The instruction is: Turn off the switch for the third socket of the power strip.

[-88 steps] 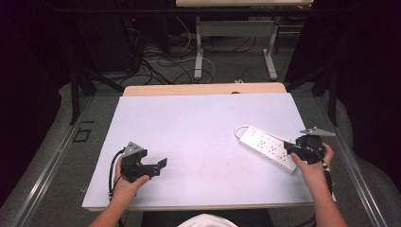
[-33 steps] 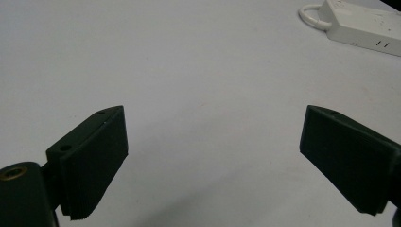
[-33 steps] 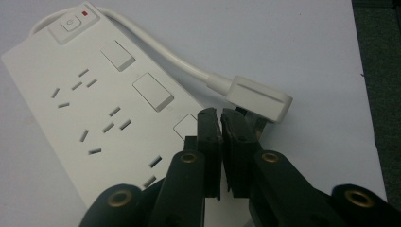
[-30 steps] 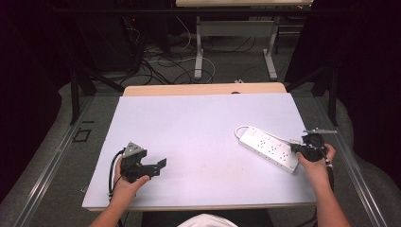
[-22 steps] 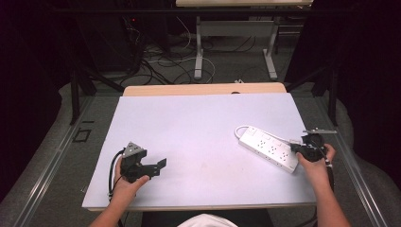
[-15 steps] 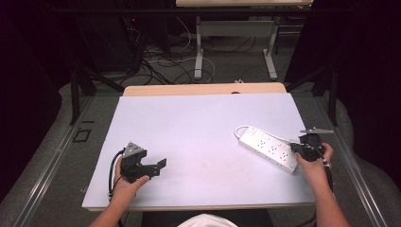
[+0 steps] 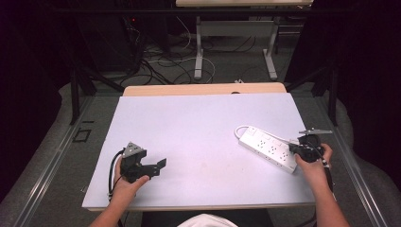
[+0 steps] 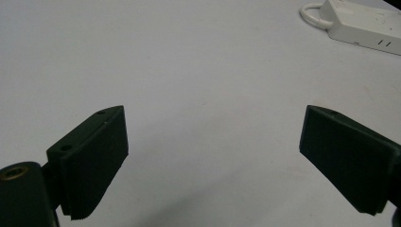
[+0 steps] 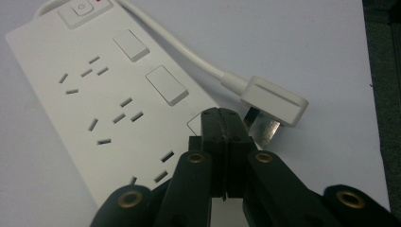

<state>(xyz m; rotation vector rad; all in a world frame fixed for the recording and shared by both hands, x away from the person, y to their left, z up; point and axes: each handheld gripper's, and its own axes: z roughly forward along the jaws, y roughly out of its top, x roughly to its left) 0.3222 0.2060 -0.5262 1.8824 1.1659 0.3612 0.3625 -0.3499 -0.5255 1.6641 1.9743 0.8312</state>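
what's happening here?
A person at a white table holds a gripper in each hand. The right gripper is shut, its tips over the near end of a white power strip, beside the strip's own plug, which lies loose with metal prongs showing. The left gripper rests open on bare table, apart from the strip.
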